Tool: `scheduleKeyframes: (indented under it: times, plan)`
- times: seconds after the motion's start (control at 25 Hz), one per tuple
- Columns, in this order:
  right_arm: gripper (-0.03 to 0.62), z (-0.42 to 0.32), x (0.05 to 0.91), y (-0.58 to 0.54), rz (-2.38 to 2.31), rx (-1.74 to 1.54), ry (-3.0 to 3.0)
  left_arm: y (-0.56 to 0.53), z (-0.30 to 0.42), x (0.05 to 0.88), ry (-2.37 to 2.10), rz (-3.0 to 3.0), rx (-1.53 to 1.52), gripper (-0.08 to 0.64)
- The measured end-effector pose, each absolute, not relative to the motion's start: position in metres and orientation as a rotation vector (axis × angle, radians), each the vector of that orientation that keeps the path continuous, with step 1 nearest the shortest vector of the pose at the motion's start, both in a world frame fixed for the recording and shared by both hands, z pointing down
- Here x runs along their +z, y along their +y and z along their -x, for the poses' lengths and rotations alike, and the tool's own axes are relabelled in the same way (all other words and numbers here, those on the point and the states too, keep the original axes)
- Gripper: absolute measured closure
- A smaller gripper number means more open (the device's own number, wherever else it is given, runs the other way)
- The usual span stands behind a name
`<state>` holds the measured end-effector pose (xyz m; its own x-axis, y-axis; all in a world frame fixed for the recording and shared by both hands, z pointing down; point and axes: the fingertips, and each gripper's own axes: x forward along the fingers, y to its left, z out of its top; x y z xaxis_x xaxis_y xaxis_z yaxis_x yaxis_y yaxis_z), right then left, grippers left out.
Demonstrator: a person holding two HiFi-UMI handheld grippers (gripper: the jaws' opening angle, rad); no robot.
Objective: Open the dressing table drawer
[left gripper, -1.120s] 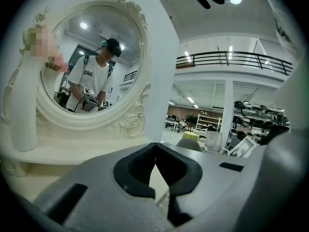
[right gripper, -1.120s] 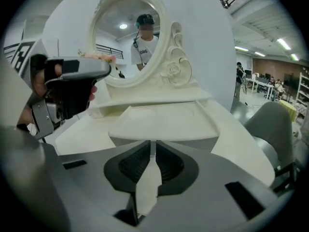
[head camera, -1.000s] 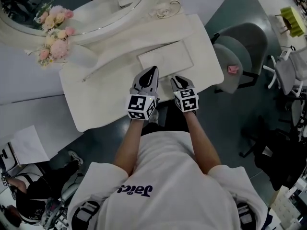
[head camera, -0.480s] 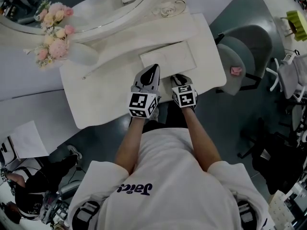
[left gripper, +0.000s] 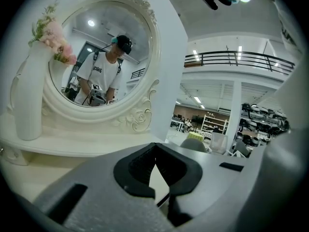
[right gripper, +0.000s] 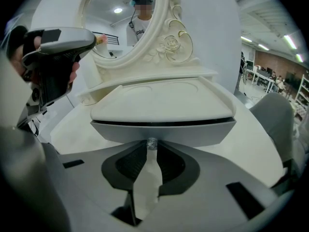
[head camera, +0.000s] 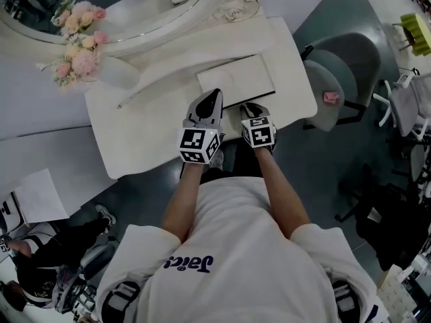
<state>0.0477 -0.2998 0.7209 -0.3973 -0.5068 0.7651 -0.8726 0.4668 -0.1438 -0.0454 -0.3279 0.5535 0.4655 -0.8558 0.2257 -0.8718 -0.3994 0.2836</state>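
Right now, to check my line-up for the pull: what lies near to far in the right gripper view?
Right gripper, its fingers closing on the knob between them → drawer front → box top above it → mirror.

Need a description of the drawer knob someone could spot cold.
On the white dressing table, in front of the ornate mirror, sits a shallow white drawer box. Centred on its front face is the knob: small, round, glinting silver, the only non-white spot, with the right gripper's jaws closing on it.
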Motion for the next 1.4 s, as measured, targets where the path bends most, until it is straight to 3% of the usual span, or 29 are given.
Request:
scheduleKeyframes:
  times: [1.4]
  plan:
    - [0.52,-0.075,0.723,-0.225,-1.265,0.752,-1.997,-0.28,0.025,0.552,-1.317,-2.433,0.052,0.546]
